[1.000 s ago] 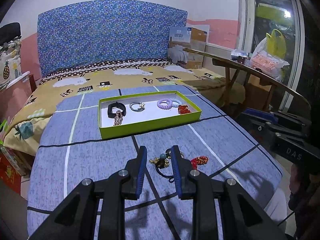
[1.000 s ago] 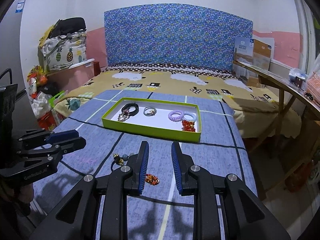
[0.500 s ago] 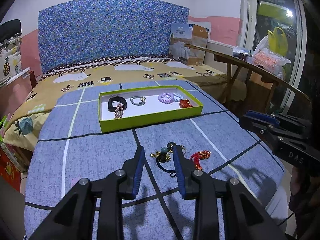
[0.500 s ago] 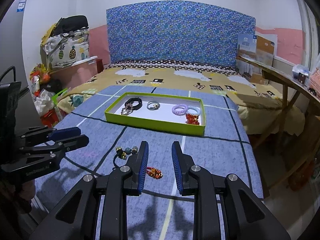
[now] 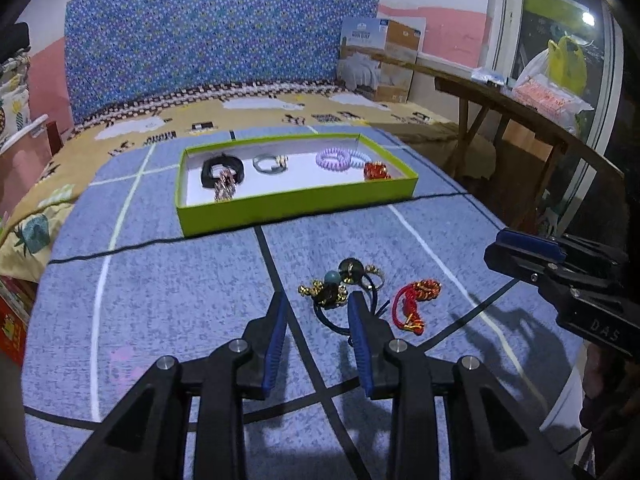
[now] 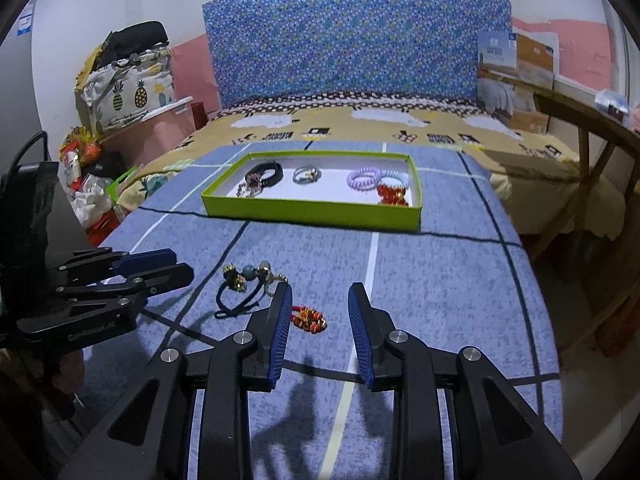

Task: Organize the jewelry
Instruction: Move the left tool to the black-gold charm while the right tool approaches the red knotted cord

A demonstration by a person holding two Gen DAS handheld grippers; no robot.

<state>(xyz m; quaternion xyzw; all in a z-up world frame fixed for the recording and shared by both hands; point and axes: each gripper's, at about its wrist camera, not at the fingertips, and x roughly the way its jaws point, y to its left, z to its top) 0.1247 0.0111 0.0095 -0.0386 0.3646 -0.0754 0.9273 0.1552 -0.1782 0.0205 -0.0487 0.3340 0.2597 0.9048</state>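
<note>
Left gripper (image 5: 318, 300) just opened wide, dropped lower, nothing pinched; black hair tie (image 5: 334, 294) on blanket between tips. Right gripper (image 6: 318, 296) opened too, empty, red bracelet (image 6: 308, 319) near left finger. Pick-up likely next. Green tray (image 5: 296, 204) farther back.

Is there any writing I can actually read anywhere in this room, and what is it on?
"DAS": on the black body of the right gripper, seen from the left wrist view.
Left gripper: embossed lettering on its body, too blurred to read.
Cardboard box by the headboard: printed label, too small to read.
Blue wall notice: unreadable.
</note>
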